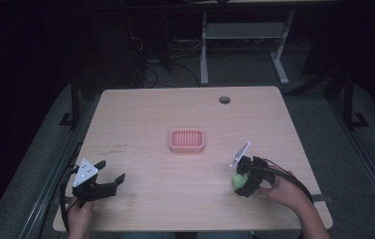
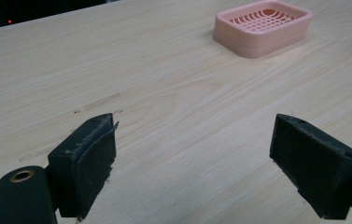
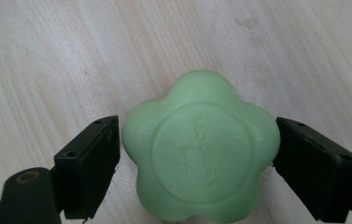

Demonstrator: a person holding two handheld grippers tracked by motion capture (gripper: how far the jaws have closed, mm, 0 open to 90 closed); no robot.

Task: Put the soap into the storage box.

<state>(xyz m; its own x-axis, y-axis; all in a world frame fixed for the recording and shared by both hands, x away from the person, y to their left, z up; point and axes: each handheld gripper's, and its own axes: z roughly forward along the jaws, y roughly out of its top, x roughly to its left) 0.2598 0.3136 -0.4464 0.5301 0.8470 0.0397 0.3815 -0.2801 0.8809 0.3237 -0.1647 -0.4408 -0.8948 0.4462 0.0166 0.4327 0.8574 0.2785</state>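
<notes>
A green flower-shaped soap bar (image 3: 200,154) lies flat on the wooden table (image 1: 175,199). My right gripper (image 3: 197,161) stands open around it, one jaw at each side, both close to the soap's edges. From above, the soap (image 1: 237,179) shows at the tip of the right gripper (image 1: 243,180) near the table's front right. A pink slotted soap dish (image 1: 187,140) sits empty at the table's middle, apart from both grippers. My left gripper (image 1: 113,171) is open at the front left with nothing between its jaws; the left gripper (image 2: 192,163) faces the dish (image 2: 262,27) from a distance.
A round cable hole (image 1: 224,99) is in the table near its far edge. Behind the table stands the white frame of another desk (image 1: 204,55) with cables on the dark floor. A hand (image 1: 287,191) holds the right gripper near the front right edge.
</notes>
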